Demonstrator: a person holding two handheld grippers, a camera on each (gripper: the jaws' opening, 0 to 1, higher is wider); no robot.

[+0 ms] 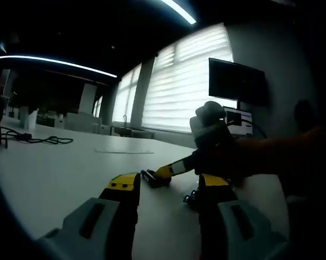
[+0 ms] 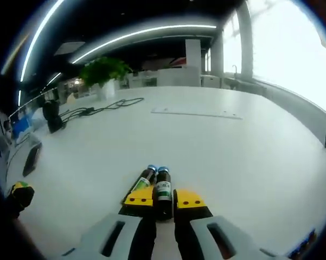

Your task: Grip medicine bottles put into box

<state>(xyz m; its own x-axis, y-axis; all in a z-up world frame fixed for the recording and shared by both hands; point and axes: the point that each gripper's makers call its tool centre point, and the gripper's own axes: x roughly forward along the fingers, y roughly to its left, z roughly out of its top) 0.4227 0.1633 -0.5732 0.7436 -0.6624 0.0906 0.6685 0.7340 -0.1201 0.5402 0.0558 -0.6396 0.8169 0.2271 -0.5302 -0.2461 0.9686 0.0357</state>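
Note:
Two small dark medicine bottles with blue caps lie side by side on the white table (image 2: 233, 157). One bottle (image 2: 163, 190), with a green label, sits between the yellow-tipped jaws of my right gripper (image 2: 164, 199), which is shut on it. The second bottle (image 2: 146, 179) lies against the outside of that gripper's left jaw. My left gripper (image 1: 168, 184) is open just above the table with nothing between its jaws. In the left gripper view, a hand holds the right gripper (image 1: 157, 176) in from the right, low on the table; the bottles there are too dark to make out.
A thin flat strip (image 2: 195, 112) lies mid-table. Black cables (image 2: 97, 108), a dark object (image 2: 51, 116) and a potted plant (image 2: 103, 70) sit at the far left, and a flat dark device (image 2: 31, 157) nearer. A monitor (image 1: 236, 81) stands by bright blinds.

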